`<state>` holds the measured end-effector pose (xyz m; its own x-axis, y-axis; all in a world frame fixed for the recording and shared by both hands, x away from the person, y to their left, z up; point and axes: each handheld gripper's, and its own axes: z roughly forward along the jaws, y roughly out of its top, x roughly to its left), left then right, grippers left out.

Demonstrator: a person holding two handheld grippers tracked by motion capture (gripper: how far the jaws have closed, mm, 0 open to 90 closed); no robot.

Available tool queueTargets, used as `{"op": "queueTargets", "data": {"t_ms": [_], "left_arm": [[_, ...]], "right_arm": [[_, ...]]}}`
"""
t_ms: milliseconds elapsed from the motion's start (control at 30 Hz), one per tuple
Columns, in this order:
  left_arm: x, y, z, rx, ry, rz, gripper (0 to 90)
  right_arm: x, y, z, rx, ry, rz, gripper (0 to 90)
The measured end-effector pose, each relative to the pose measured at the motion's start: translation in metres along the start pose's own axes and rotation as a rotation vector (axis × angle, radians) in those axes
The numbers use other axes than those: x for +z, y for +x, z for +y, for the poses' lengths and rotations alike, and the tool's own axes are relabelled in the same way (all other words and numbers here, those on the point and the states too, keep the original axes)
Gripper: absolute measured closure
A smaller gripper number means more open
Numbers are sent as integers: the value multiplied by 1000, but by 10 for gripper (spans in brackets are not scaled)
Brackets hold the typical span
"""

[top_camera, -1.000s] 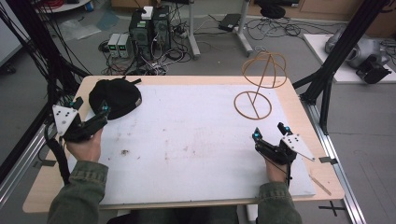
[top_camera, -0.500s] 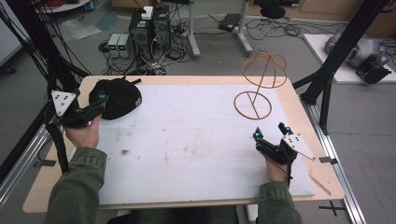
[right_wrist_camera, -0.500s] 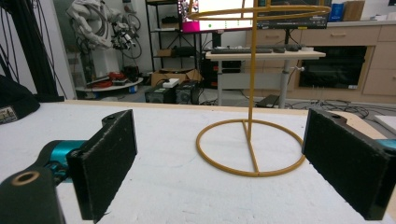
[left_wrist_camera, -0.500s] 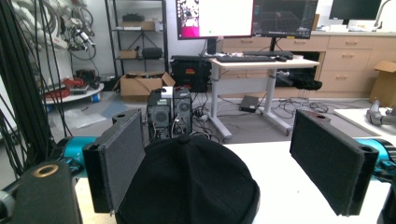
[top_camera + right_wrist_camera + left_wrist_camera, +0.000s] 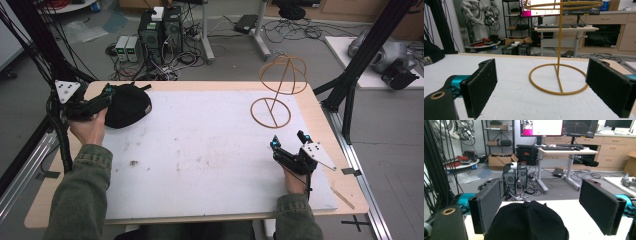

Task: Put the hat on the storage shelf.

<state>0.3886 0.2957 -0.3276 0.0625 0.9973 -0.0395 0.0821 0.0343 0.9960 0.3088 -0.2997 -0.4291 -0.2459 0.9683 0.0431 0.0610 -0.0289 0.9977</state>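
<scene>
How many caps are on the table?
1. The black cap lies at the far left corner of the table, at the open left gripper. The wire stand at the far right holds none.

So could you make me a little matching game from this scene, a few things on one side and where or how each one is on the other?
Things:
1. black cap
2. wire hat stand
3. left gripper
4. right gripper

Places or states:
A. open, near the table's right edge, pointing toward the yellow ring base
B. far left corner of the table, lying on the white mat's edge
C. far right part of the table, upright
D. open, jaws either side of the dark fabric

Pairs: 1-B, 2-C, 3-D, 4-A
</scene>
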Motion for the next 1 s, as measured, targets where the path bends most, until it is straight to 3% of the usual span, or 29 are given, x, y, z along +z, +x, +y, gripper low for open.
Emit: {"op": "queueTargets", "data": {"t_ms": [133,333,533,833,867,900,1000], "left_arm": [[7,1,4,14,14,8,184],[25,0,9,29,82,-24,186],[42,-2,-2,-2,149,-8,197],[54,-3,-13,13,181,23,241],[55,-5,-15,58,178,44,258],[56,-6,-16,76,177,57,261],[58,-6,-18,71,182,57,258]], "right_arm": [[1,0,0,-6,5,0,95],[2,2,-1,-21,18,4,95],[2,1,-1,-23,15,4,95],[3,1,-2,-30,19,10,95],[3,2,-2,-26,23,13,95],[3,2,-2,-28,23,12,95],[4,2,-2,-38,30,11,95]]}}
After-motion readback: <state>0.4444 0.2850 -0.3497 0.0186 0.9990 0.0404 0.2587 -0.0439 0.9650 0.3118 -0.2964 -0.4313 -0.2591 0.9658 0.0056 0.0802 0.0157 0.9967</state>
